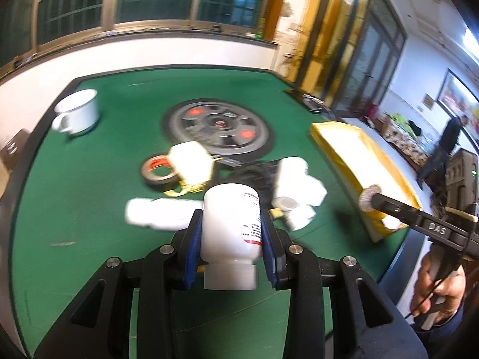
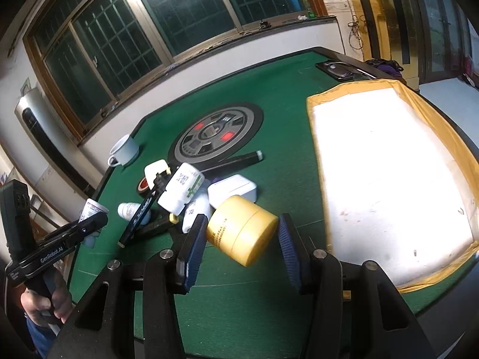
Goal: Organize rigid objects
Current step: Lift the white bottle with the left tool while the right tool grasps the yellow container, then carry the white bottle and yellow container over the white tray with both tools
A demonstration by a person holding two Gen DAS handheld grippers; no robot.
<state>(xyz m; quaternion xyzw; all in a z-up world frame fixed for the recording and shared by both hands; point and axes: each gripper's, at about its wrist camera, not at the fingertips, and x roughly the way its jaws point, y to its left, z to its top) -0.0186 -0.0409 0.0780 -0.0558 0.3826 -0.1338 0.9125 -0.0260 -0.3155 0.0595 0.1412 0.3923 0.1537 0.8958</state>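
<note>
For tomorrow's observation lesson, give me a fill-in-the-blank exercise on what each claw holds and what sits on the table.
1. The left claw grips a ____ bottle with a printed label.
2. The right claw holds a round ____ jar.
3. The table has a ____ felt top.
4. Near the table's far left corner stands a white ____ with a handle.

Missing words: white; yellow; green; mug

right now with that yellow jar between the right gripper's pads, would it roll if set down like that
Likely yes: the yellow jar is a round cylinder tilted onto its side. Its smooth hard-looking wall may slip. The flat tray probably won't stop it.
</note>
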